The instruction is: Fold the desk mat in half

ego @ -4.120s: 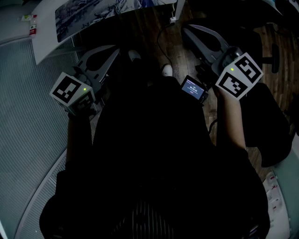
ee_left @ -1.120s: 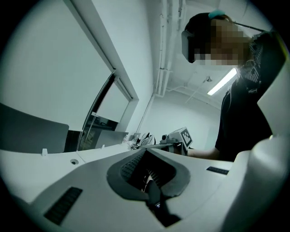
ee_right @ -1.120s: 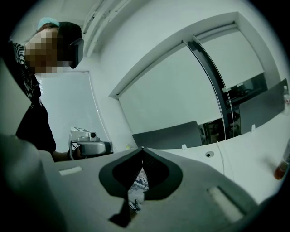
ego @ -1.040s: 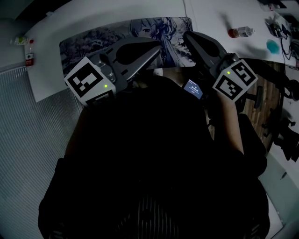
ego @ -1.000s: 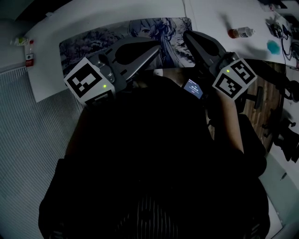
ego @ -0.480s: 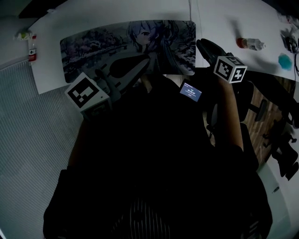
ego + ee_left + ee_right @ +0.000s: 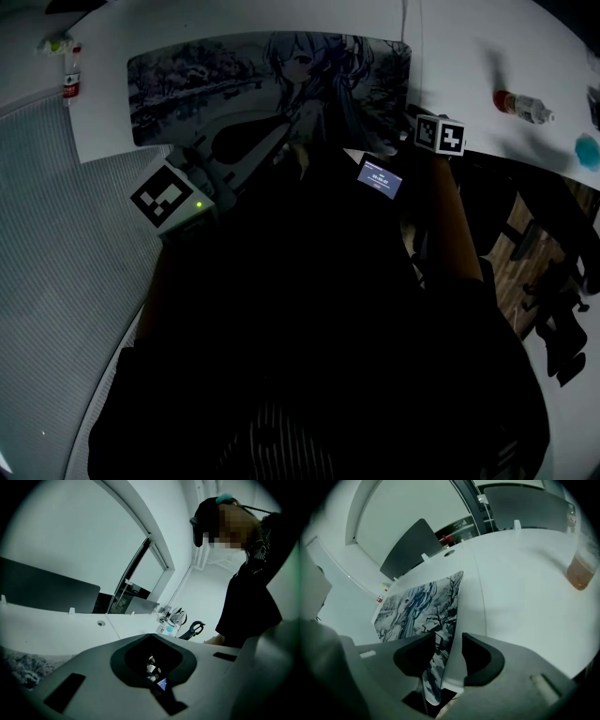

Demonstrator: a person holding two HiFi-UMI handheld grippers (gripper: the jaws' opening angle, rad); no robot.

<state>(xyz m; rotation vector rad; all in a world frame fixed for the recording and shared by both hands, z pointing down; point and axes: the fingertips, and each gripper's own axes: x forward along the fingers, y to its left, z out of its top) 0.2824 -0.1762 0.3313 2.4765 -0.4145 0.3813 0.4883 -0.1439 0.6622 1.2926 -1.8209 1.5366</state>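
The desk mat point(image 7: 234, 75), printed with an anime figure and a snowy scene, lies flat on the white table point(image 7: 459, 56). My right gripper point(image 7: 412, 131) is low at the mat's near right corner. In the right gripper view its jaws point(image 7: 443, 644) are opening, and the mat's point(image 7: 417, 606) right edge stands between them with a gap on either side. My left gripper point(image 7: 279, 129) hangs over the mat's near edge around the middle. Its jaws are shut and hold nothing point(image 7: 151, 637).
A bottle of reddish liquid point(image 7: 520, 103) lies on the table right of the mat, also seen in the right gripper view point(image 7: 581, 569). A small lit screen point(image 7: 379, 176) sits on the person's chest. Dark office chairs point(image 7: 539, 244) stand at the right, ribbed flooring point(image 7: 56, 244) at the left.
Both grippers have gone forward and down toward the mat. The right one has dropped to the mat's near right corner. The head view has tilted further over the table.
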